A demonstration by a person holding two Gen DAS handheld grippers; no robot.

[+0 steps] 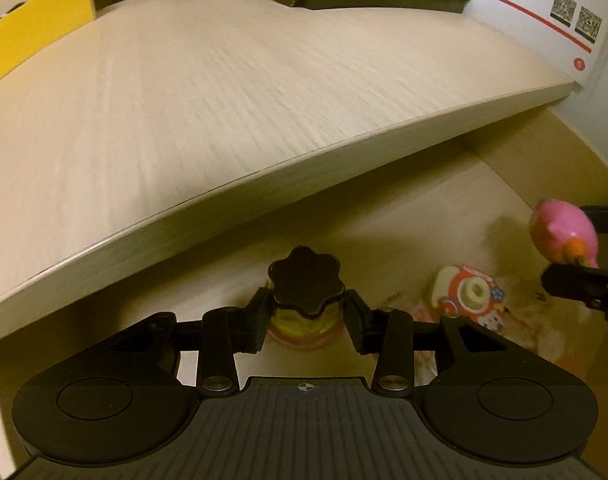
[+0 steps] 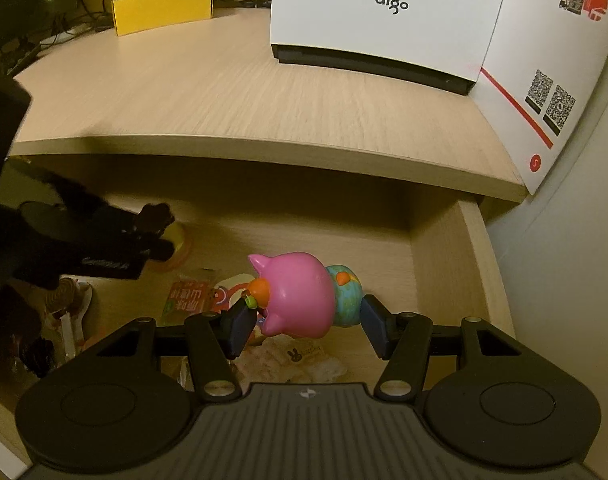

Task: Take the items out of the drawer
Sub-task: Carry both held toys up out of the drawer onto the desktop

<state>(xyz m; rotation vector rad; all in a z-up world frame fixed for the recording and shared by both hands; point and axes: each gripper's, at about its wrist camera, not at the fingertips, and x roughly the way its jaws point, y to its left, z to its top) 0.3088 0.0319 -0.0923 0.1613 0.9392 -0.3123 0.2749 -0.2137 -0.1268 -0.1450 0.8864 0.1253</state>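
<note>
Retrieval under way: right claw (image 2: 304, 326) grips the pink plastic pig toy (image 2: 298, 294) above the open wooden drawer (image 2: 474, 264). Left claw (image 1: 306, 320) stands open astride a black-capped yellow bottle (image 1: 304, 300); next it should close on it

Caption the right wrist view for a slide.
Right tool grips a pink toy above the open drawer.

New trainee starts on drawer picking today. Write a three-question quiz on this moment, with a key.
1. True or false: the right gripper holds the pink pig toy.
2. What sits between the fingers of the left gripper? A) a yellow jar with a black lid B) a snack packet C) nothing
3. Fill in: the yellow box stands on the ____.

Key:
1. True; its pads press on the toy from both sides.
2. A, the yellow jar; the pads do not look pressed on it.
3. Desktop, above the open drawer.
</note>
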